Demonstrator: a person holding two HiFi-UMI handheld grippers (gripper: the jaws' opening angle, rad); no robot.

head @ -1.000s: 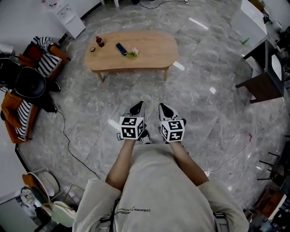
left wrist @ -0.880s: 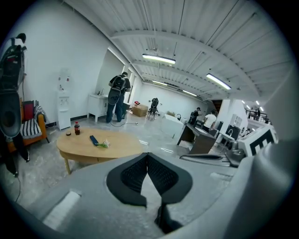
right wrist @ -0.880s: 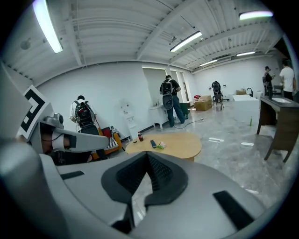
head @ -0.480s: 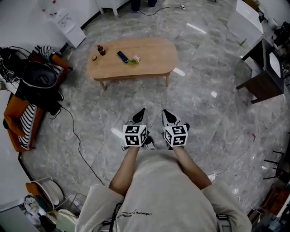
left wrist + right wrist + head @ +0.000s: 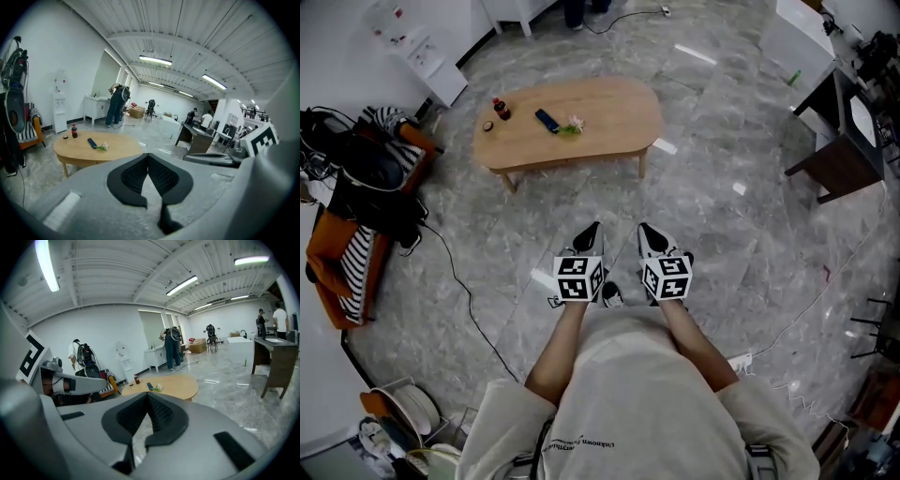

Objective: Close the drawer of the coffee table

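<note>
The bench (image 5: 600, 117) is light brown wood, and the floor (image 5: 722, 234) is grey with a marble pattern. The left hand-held gripper (image 5: 592, 228) and right hand-held gripper (image 5: 641, 229) are grey and black, with black-and-white square markers. The cushion (image 5: 352, 258) has black and white stripes.

A small bottle (image 5: 500, 109) stands near a dark flat device (image 5: 547, 121).

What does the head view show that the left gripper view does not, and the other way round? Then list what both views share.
Head view only: the person's shirt and a trailing cable. Left gripper view only: the ceiling lights, and the left gripper seen up close, its jaws shut with nothing between them. Both: the table, the bottle standing on it, and the right gripper.
</note>
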